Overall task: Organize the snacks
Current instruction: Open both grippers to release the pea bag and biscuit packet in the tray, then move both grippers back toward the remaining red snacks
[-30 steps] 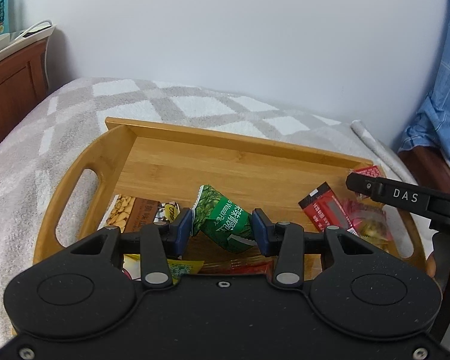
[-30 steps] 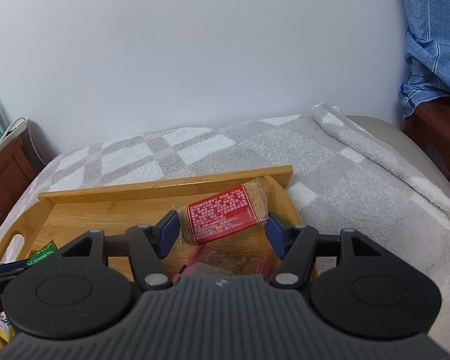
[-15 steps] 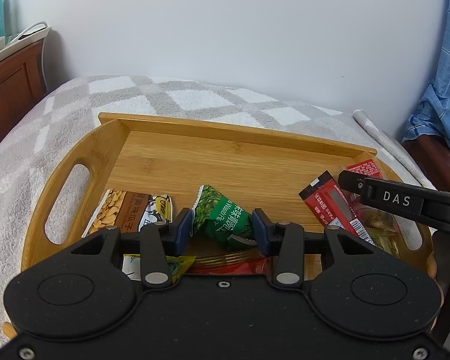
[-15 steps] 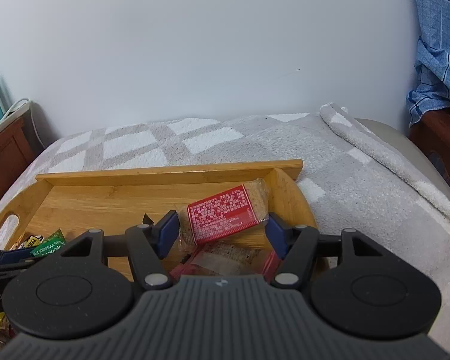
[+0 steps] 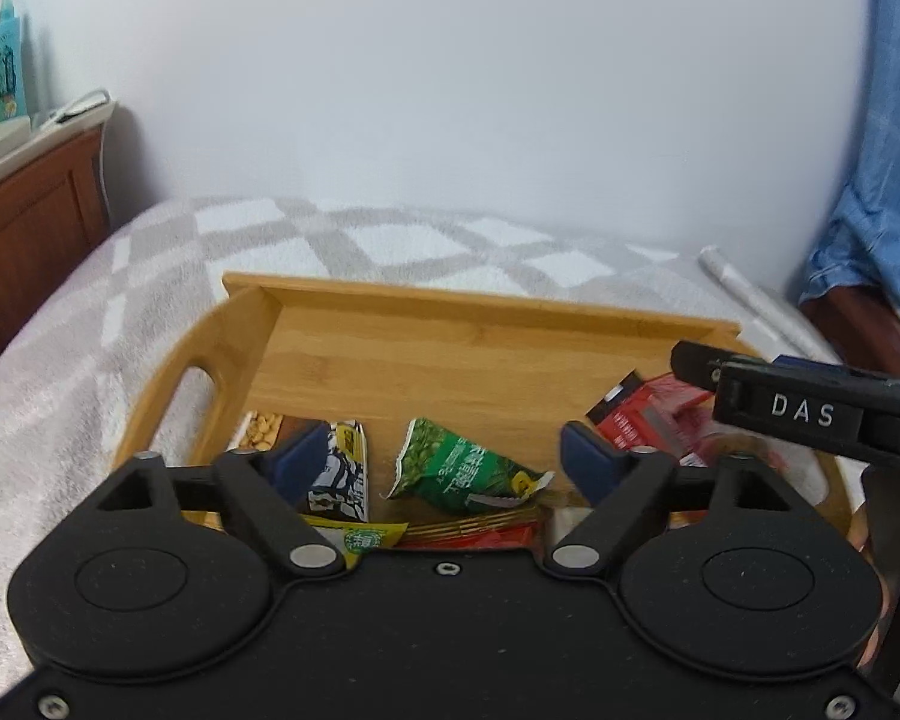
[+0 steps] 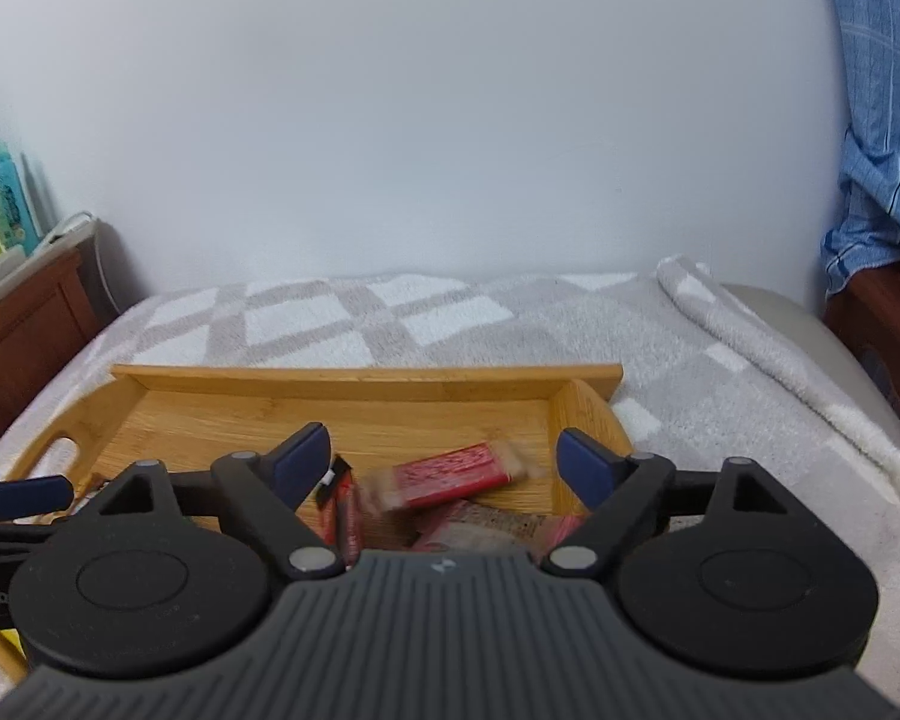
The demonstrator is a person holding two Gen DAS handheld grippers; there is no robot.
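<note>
A bamboo tray lies on the bed and holds several snack packets. My left gripper is open over its near side; a green pea packet lies loose between and below the fingers. A nut bar lies at the left. My right gripper is open above the tray's right end; a red cracker packet, blurred, lies free below it on other red packets. The right gripper also shows in the left wrist view.
The tray rests on a grey and white checked blanket. A wooden headboard with bottles stands at the left. Blue cloth hangs at the right. A white wall is behind.
Both grippers opened. The green packet dropped from the left fingers into the tray, and the red cracker packet dropped from the right fingers onto the red packets. Both grippers pulled back and up.
</note>
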